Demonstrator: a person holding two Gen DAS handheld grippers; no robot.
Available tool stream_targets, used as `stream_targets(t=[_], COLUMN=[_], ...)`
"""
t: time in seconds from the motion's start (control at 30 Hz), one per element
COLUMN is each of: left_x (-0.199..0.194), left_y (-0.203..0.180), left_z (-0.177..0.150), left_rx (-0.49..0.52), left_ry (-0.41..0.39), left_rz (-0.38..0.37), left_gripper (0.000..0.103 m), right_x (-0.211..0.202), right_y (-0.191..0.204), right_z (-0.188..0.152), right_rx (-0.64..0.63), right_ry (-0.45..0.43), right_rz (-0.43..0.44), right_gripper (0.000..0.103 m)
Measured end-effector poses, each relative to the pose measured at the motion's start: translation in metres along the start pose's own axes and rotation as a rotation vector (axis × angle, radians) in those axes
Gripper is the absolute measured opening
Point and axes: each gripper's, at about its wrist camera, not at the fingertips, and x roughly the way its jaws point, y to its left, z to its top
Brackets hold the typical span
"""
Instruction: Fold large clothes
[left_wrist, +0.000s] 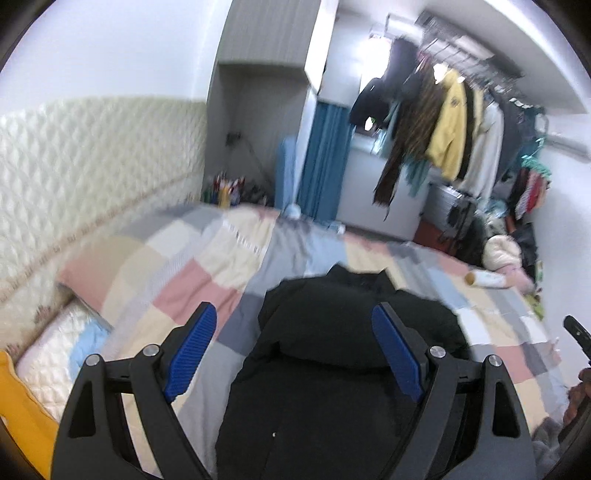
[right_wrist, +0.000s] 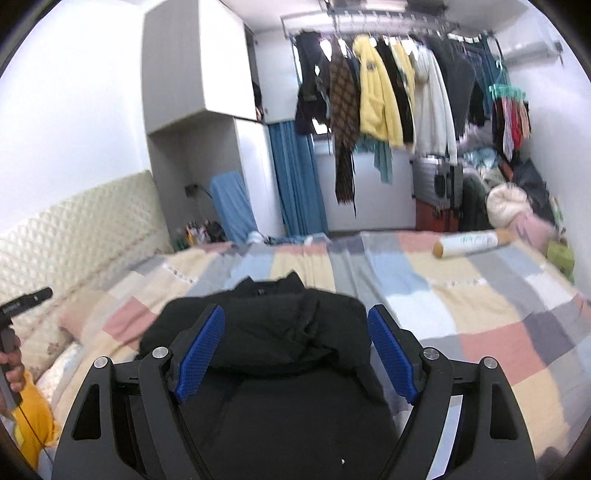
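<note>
Black and puffy, the jacket (left_wrist: 332, 350) lies on the bed (left_wrist: 177, 280), straight ahead of both tongs and running out from under them. Its long axis runs directly away from the tongs, and the collar (right_wrist: 273, 286) points to the far end, toward the rack of hanging clothes (right_wrist: 380, 96); the near body passes between the blue pads (left_wrist: 192, 354) and out of sight below. A thick roll of fabric crosses it just beyond the pad tips, which I take for a fold or hood. The left tongs (left_wrist: 295, 350) are spread wide, holding nothing, with the jacket lying between them but seemingly not touching. The right tongs (right_wrist: 295, 350) are likewise spread and empty, hovering above the same garment. From here the risk, as I judge it, is a shallow bite: slick padded fabric may slip from one pad, or the tongs may catch only the top layer, so the bulk sags and the fold goes crooked. Uneven grips on the two sides would skew it off its axis. Farther right of the tongs, a cardboard tube (right_wrist: 469, 243) rests on the patchwork quilt (right_wrist: 480, 314), well apart; a dragged sleeve might nudge it.
</note>
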Motion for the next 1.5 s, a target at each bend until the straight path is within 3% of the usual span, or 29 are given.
stream_targets(t=[0.17, 0.3, 0.43, 0.57, 0.83, 1.2, 1.43, 1.5], left_x=[-0.081, -0.123, -0.135, -0.125, -0.071, 0.020, 0.056, 0.061], left_y=[0.011, 0.035, 0.075, 0.123, 0.166, 0.156, 0.145, 0.140], left_z=[0.024, 0.030, 0.020, -0.006, -0.088, -0.209, -0.248, -0.255], left_rx=[0.010, -0.006, -0.049, -0.159, -0.277, -0.387, -0.388, -0.388], left_ry=[-0.058, -0.047, 0.006, 0.093, 0.255, 0.499, 0.607, 0.638], left_rz=[-0.037, -0.063, -0.081, -0.126, -0.231, -0.383, -0.375, -0.397], left_gripper=[0.087, 0.087, 0.087, 0.087, 0.087, 0.085, 0.079, 0.070], right_x=[-0.065, -0.113, -0.141, -0.147, -0.103, 0.004, 0.044, 0.051], right_y=[0.012, 0.010, -0.015, -0.049, -0.114, -0.133, -0.135, -0.135], right_z=[0.022, 0.030, 0.028, 0.015, -0.067, -0.234, -0.275, -0.281], right_rx=[-0.014, -0.018, 0.025, 0.067, 0.244, 0.457, 0.465, 0.473], right_ry=[-0.052, -0.068, -0.045, 0.011, 0.204, 0.553, 0.646, 0.671], right_rz=[0.017, 0.056, 0.105, 0.109, 0.170, 0.224, 0.179, 0.178], right_gripper=[0.079, 0.079, 0.079, 0.079, 0.075, 0.071, 0.071, 0.071])
